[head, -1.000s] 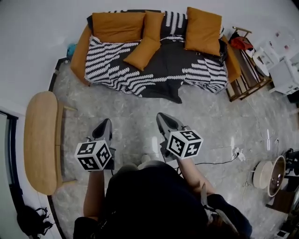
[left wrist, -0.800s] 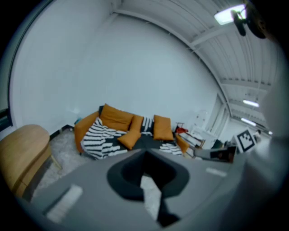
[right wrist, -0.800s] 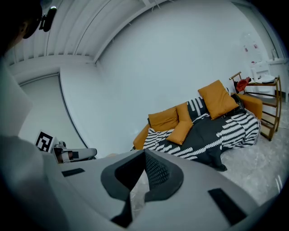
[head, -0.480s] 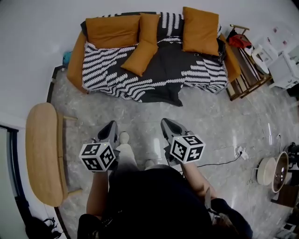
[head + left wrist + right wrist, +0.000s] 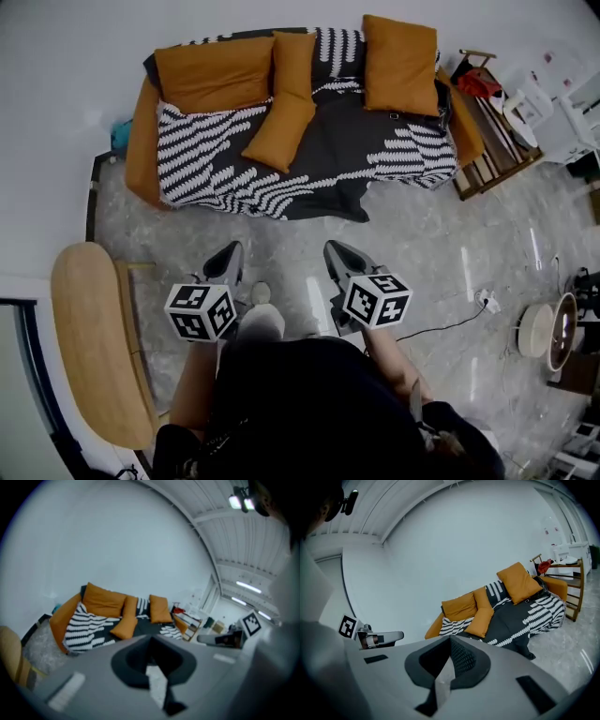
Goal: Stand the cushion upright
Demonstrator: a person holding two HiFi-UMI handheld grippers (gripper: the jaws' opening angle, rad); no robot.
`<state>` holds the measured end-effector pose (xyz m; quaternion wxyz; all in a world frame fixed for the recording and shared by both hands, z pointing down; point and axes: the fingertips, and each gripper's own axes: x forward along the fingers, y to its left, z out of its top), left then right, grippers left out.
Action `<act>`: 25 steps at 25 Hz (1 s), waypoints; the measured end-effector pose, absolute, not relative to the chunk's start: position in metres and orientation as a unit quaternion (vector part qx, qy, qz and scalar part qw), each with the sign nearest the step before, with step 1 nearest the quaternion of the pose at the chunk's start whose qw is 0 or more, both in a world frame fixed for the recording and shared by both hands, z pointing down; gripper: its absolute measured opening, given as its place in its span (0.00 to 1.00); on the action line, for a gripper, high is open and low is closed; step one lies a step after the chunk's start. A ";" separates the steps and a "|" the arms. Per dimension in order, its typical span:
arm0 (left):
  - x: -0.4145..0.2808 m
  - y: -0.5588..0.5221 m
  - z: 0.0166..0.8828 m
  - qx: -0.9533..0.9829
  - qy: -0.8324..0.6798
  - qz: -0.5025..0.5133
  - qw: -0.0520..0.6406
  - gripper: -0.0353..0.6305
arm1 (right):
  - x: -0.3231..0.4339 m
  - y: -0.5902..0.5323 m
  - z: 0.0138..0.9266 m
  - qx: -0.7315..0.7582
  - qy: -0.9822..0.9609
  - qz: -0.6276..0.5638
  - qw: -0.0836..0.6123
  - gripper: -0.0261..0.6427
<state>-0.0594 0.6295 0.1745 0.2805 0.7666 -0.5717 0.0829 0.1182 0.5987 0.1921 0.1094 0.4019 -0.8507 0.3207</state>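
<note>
Both grippers have moved closer to the orange sofa (image 5: 141, 141) than 1 second ago, and the oval wooden table (image 5: 94, 337) has slipped back at the left. The left gripper (image 5: 230, 253) and right gripper (image 5: 335, 251) reach forward side by side, angled slightly down, each with jaws pressed together on nothing. Well ahead, between their lines of aim, the soft orange cushion (image 5: 279, 129) lies askew on the black-and-white zigzag throw (image 5: 394, 159), below 3 propped back cushions (image 5: 216, 73).

Even bright indoor light, ceiling strip lights (image 5: 247, 588), floor (image 5: 422, 253) glare, fisheye-bent edges, dark vignetted corners, blurred foreground.
</note>
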 end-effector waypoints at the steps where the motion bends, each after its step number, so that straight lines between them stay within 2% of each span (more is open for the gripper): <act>1: -0.065 0.623 0.176 0.769 -0.568 0.085 0.281 0.06 | 0.112 0.594 0.193 0.403 -0.849 0.323 0.112 0.03; 17: -0.146 0.545 0.197 0.785 -0.535 0.117 0.289 0.06 | 0.047 0.517 0.213 0.458 -0.811 0.344 0.119 0.03; 25: -0.144 0.502 0.219 0.787 -0.526 0.125 0.297 0.06 | 0.056 0.483 0.230 0.470 -0.797 0.362 0.113 0.03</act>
